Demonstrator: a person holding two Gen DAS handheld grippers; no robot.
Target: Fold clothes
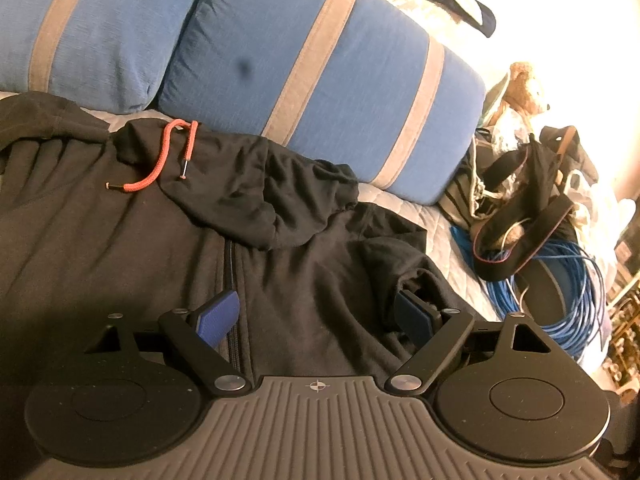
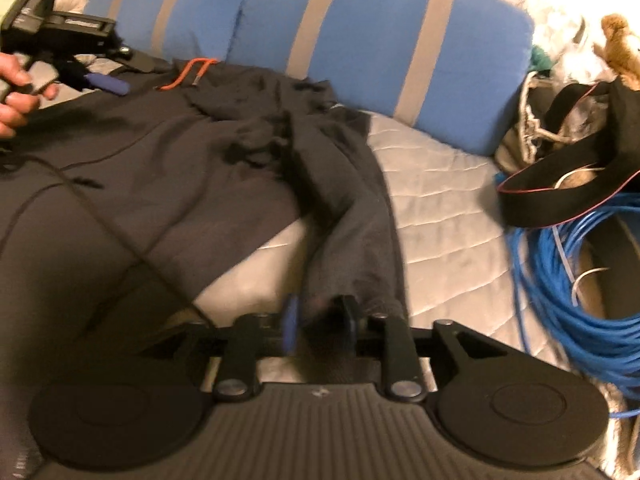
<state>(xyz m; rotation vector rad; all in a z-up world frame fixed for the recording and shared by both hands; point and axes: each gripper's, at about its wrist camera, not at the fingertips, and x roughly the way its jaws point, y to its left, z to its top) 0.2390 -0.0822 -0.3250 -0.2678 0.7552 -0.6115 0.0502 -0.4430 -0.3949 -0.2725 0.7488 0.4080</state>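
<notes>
A black zip hoodie (image 1: 140, 232) with an orange drawstring (image 1: 160, 164) lies spread on a quilted bed cover (image 2: 440, 216). Its hood (image 1: 280, 200) is crumpled toward the pillows. In the left wrist view my left gripper (image 1: 317, 316) stands open just above the hoodie's chest, its blue pads (image 1: 218, 316) wide apart on either side of the zipper (image 1: 230, 280). In the right wrist view my right gripper (image 2: 318, 326) is shut on the cuff end of one sleeve (image 2: 352, 220), which stretches away toward the hood. A hand (image 2: 16, 92) holds the left gripper's handle at the upper left.
Two blue pillows with grey stripes (image 1: 312, 80) line the far side of the bed. To the right are a coil of blue cable (image 2: 580, 280), a black bag with straps (image 2: 572, 168) and a stuffed toy (image 2: 620, 40). A thin black cord (image 2: 120, 240) crosses the hoodie.
</notes>
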